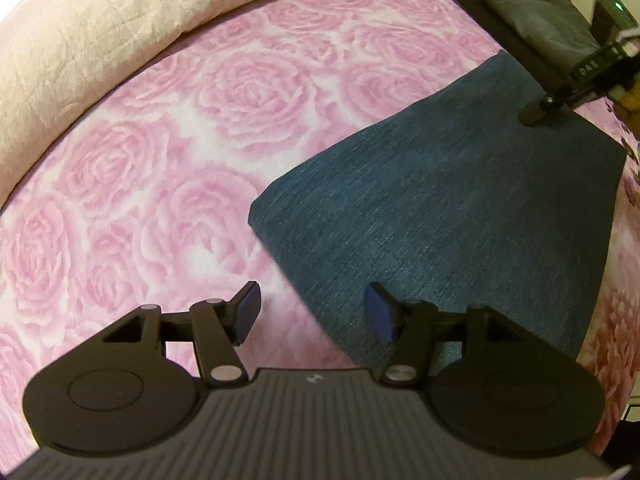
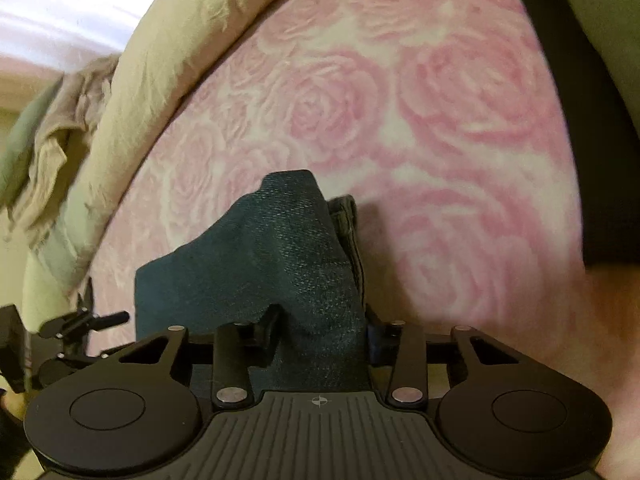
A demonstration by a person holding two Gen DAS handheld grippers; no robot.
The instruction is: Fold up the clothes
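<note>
Gripping bunched teal cloth (image 2: 280, 264), right gripper (image 2: 320, 332) clamped. Left gripper (image 1: 312, 312) spread apart above rose bedspread (image 1: 160, 160).

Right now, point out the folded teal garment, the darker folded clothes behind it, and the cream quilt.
Teal garment (image 1: 440, 216): left wrist view, middle of its flat top face.
Dark folded clothes (image 1: 532, 20): left wrist view, grey top layer of the stack.
Cream quilt (image 1: 80, 40): left wrist view, its quilted surface along the bed's far edge.
</note>
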